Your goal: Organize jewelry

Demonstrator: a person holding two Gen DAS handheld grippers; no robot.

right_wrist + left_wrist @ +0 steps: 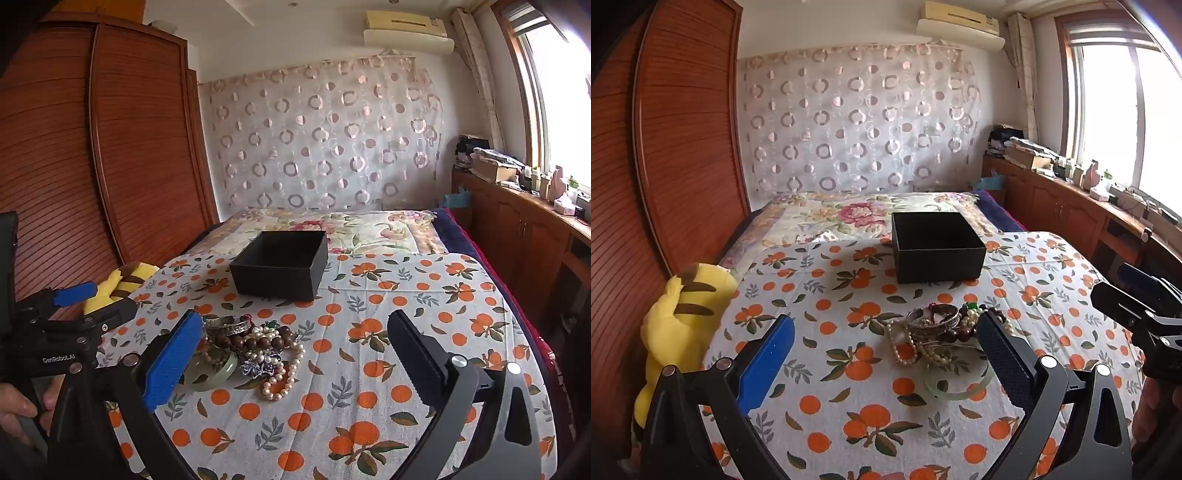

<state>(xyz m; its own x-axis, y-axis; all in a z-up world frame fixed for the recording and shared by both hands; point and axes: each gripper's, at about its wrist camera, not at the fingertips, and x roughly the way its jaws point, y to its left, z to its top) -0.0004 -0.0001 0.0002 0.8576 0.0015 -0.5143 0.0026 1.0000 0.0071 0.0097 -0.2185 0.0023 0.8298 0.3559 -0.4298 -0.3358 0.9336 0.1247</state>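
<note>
Left wrist view: jewelry pile [938, 332] lies ahead of the left hand-held gripper [886, 354], nearer its right finger (both hand-held grippers spread wide, nothing held); black box [938, 247] beyond.

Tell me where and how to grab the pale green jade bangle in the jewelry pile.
Grip the jade bangle on its bare near arc, the part sticking out of the pile toward the gripper. It lies flat on the tablecloth, with its far side under the beads. Coming from above, one finger inside the ring and one outside, looks best.
</note>
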